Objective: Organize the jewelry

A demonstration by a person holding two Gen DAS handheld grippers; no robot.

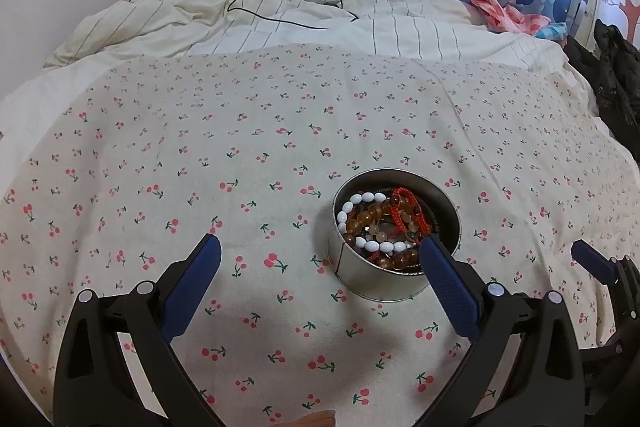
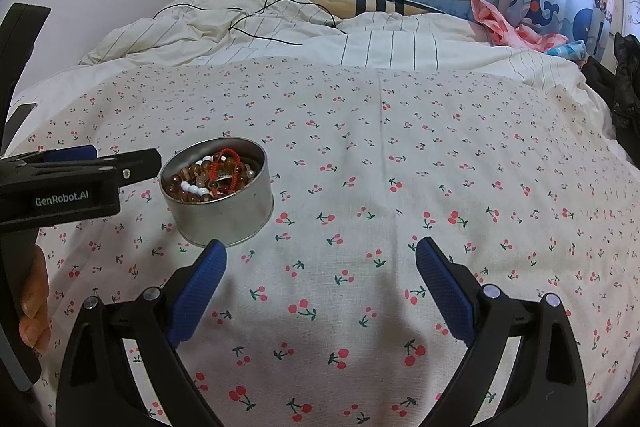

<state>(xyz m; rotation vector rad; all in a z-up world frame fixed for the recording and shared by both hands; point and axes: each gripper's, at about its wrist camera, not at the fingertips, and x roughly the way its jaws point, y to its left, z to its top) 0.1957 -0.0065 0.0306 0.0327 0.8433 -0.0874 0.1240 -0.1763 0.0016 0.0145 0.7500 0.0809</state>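
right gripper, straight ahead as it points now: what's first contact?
Probably just the cherry-print sheet. The right gripper is open, and the tin sits left of its line, beside the left finger. Depth is unclear.

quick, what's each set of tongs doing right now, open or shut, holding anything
Left tongs: open, holding nothing; one finger's tip overlaps the round metal tin of beaded bracelets.
Right tongs: open, empty, over the cherry-print sheet.
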